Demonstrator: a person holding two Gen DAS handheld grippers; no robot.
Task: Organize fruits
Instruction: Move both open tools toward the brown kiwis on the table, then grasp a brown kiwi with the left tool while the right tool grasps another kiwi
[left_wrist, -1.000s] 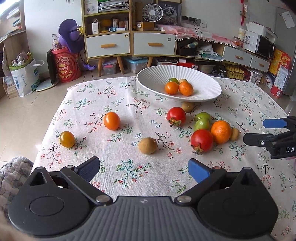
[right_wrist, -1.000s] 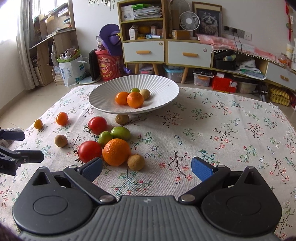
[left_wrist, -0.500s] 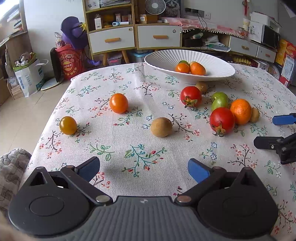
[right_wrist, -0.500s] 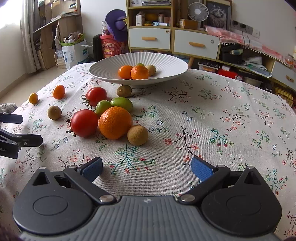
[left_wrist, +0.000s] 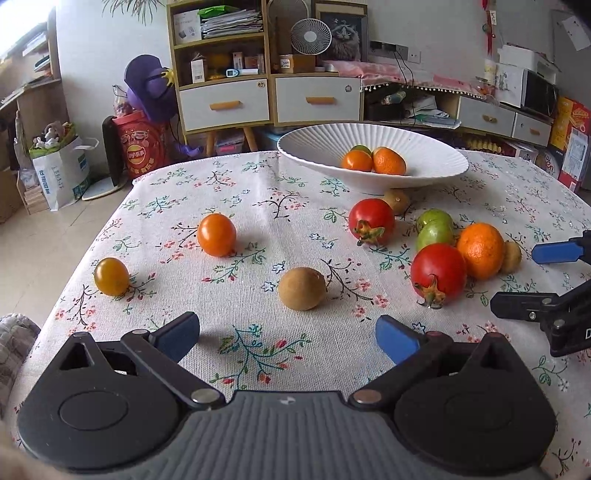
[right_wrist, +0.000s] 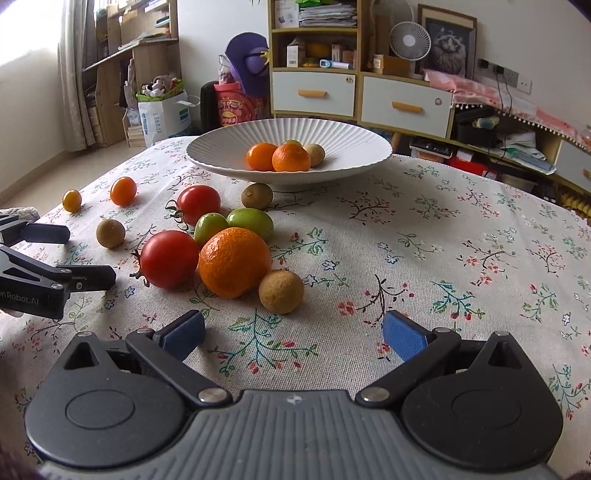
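Observation:
A white ribbed bowl at the table's far side holds a few small orange and green fruits. Loose fruit lies on the flowered cloth. My left gripper is open just short of a brown round fruit, with an orange tomato and a yellow one further left. My right gripper is open, low over the cloth, right behind another brown fruit. Beside that fruit sit a big orange, a red tomato and two green fruits.
A second red tomato and a brown fruit lie by the bowl's foot. The table's left edge drops to the floor. Cabinets, shelves and bags stand behind the table. The cloth's right half has only its print.
Both grippers have dropped lower and moved forward over the cloth. The brown fruits now sit closer in front of each one. Both stay open.

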